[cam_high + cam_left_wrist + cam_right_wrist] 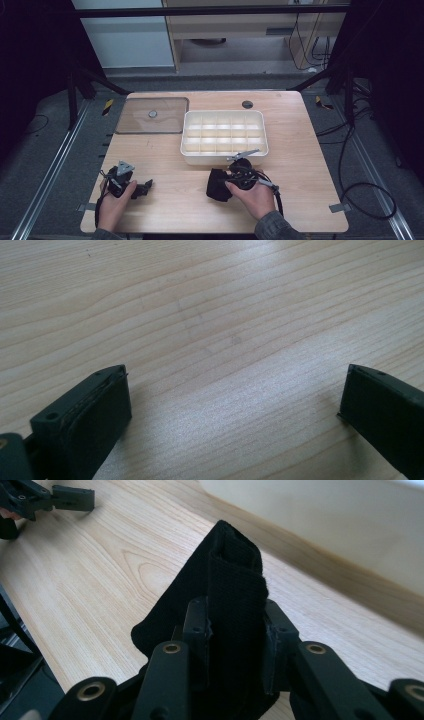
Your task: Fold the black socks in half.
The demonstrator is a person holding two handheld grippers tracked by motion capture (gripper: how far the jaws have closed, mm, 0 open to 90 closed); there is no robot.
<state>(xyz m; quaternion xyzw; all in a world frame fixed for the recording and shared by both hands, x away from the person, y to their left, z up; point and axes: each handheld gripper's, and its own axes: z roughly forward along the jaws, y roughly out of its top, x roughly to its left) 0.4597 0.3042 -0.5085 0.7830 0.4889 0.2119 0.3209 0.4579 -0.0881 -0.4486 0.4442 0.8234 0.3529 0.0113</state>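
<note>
— Where is the black cloth (235,595)?

— Pinched in the right tongs (235,645). In the right gripper view the two jaws press on a folded band of it from either side, and the rest hangs down toward the bench (165,210). From above, the bundle sits just in front of the white divided tray (223,156), near its front wall, with the right hand (255,195) behind it.

— And the left tongs (235,390)?

— Spread wide, with bare wood between the jaws, close over the bench. The left hand (114,202) holds them at the near left corner — well apart from the cloth.

— Anything else on the bench?

— A clear lid (152,115) lies flat at the far left, just beside the tray.
</note>
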